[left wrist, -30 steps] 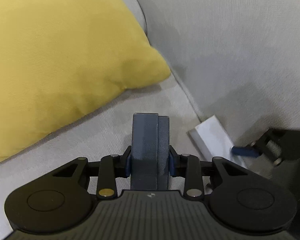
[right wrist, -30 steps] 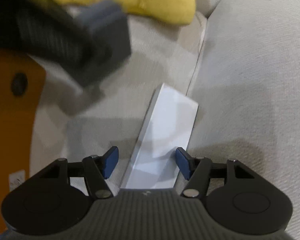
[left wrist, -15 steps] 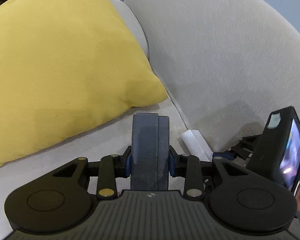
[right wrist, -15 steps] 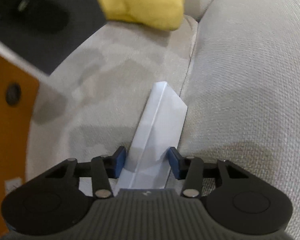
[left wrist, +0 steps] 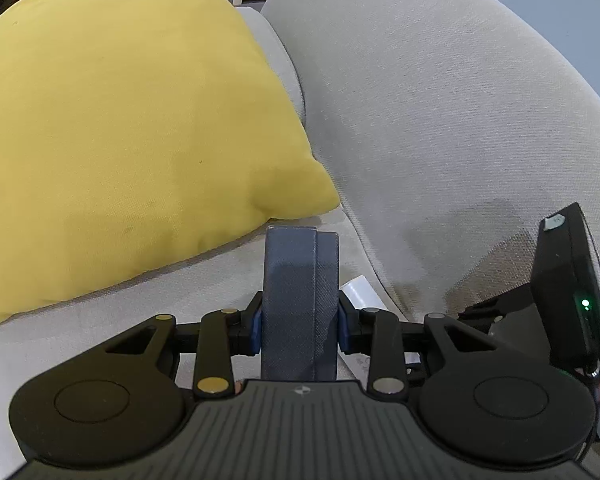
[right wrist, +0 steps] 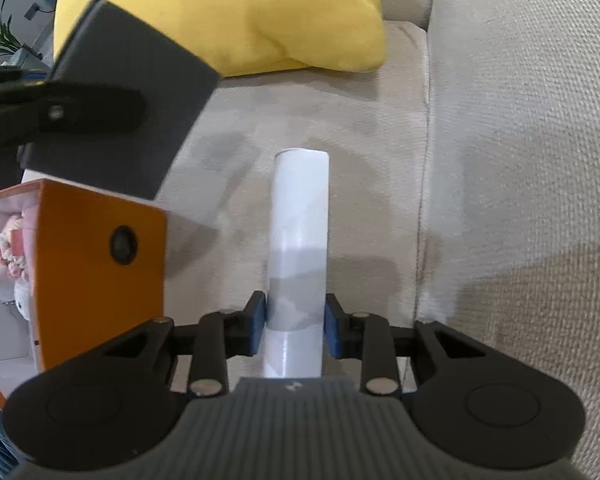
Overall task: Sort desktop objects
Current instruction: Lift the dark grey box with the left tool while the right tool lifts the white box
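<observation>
My left gripper (left wrist: 299, 328) is shut on a dark grey flat box (left wrist: 300, 300), held on edge above the sofa seat. The same box (right wrist: 120, 120) shows at the upper left of the right wrist view. My right gripper (right wrist: 295, 326) is shut on a white flat box (right wrist: 298, 248), lifted off the seat and held on edge. A corner of the white box (left wrist: 358, 290) peeks out beside the grey box in the left wrist view.
A yellow cushion (left wrist: 120, 132) lies on the beige sofa seat (right wrist: 320, 120) against the backrest (left wrist: 440, 120). An orange box (right wrist: 96, 272) with a black knob stands at the left. The right gripper's camera body (left wrist: 568, 292) is at the right edge.
My right gripper closed on the white box and lifted it upright off the seat. My left gripper rose and pulled back with the grey box.
</observation>
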Action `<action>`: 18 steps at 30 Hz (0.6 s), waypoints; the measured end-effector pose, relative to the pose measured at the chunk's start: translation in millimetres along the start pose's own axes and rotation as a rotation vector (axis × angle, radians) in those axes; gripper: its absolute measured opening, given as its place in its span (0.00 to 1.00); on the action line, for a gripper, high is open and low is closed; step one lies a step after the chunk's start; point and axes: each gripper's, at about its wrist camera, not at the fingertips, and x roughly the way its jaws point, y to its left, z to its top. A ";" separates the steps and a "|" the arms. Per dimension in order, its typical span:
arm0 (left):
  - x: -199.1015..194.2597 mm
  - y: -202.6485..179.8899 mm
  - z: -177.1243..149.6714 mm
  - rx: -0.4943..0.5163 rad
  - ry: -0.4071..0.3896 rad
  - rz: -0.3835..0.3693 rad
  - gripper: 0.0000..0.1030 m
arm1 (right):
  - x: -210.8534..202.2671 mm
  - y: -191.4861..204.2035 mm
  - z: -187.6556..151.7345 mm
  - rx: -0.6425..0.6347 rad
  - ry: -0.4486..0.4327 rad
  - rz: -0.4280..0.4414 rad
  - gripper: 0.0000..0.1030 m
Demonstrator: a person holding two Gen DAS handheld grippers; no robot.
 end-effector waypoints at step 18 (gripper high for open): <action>-56.5 7.4 -28.3 -0.031 -0.068 -0.018 0.37 | 19.5 3.5 -2.7 -0.030 0.011 -0.057 0.30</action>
